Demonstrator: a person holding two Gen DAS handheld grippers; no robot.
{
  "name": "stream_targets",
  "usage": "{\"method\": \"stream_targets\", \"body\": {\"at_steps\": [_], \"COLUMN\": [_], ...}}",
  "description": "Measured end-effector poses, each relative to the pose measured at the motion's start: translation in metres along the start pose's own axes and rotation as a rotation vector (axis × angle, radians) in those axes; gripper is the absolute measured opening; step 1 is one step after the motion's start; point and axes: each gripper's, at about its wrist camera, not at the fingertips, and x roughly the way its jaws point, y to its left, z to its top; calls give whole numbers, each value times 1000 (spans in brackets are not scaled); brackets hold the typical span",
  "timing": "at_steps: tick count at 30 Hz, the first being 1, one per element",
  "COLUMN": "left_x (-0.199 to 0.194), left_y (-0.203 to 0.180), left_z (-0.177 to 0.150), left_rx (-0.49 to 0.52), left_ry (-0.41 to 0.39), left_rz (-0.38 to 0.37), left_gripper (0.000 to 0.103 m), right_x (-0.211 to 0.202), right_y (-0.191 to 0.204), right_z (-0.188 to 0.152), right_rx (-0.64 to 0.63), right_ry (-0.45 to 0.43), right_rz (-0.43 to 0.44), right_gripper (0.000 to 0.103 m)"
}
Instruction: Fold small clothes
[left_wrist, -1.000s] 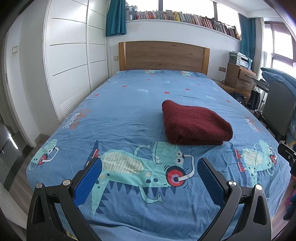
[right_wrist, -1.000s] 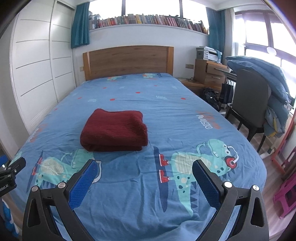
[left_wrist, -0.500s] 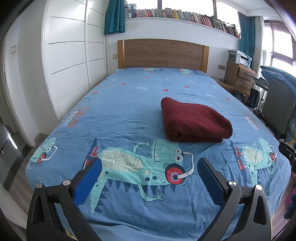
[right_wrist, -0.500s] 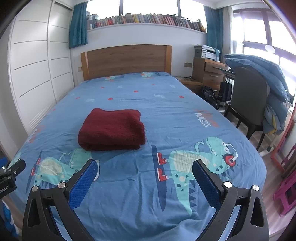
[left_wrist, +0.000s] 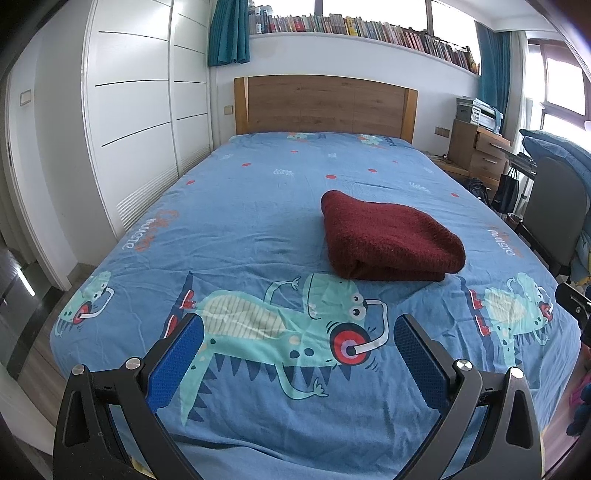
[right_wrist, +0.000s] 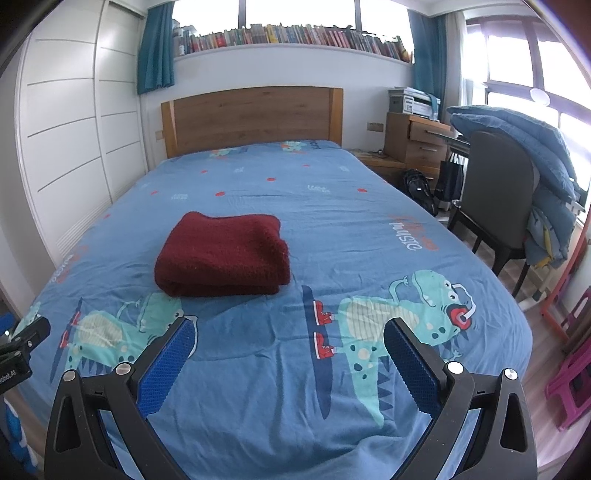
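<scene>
One folded red garment (left_wrist: 391, 238) on bed (left_wrist: 258, 221). Two grippers, left (left_wrist: 299, 325) and right (right_wrist: 290, 326), both spread wide, holding nothing, above bed's near edge.

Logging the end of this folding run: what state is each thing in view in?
dark red garment: folded into a compact bundle, lying flat on the bed, untouched.
left hand-held gripper: open, empty, short of the garment.
right hand-held gripper: open, empty, short of the garment.
blue dinosaur bedsheet: spread over the bed, lightly creased.
chair: upright, blue bedding draped over its back.
</scene>
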Motion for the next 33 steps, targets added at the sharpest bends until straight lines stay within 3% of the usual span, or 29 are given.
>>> {"method": "stream_targets", "body": {"at_steps": [33], "left_x": [9], "left_y": [2], "left_z": [1], "left_rx": [16], "left_ry": [8], "left_rz": [-3], "left_gripper": [102], "right_x": [8], "right_y": [0], "right_z": [-5], "right_rx": [-16], "right_ry": [18], "right_rz": [7], "right_gripper": [102]}}
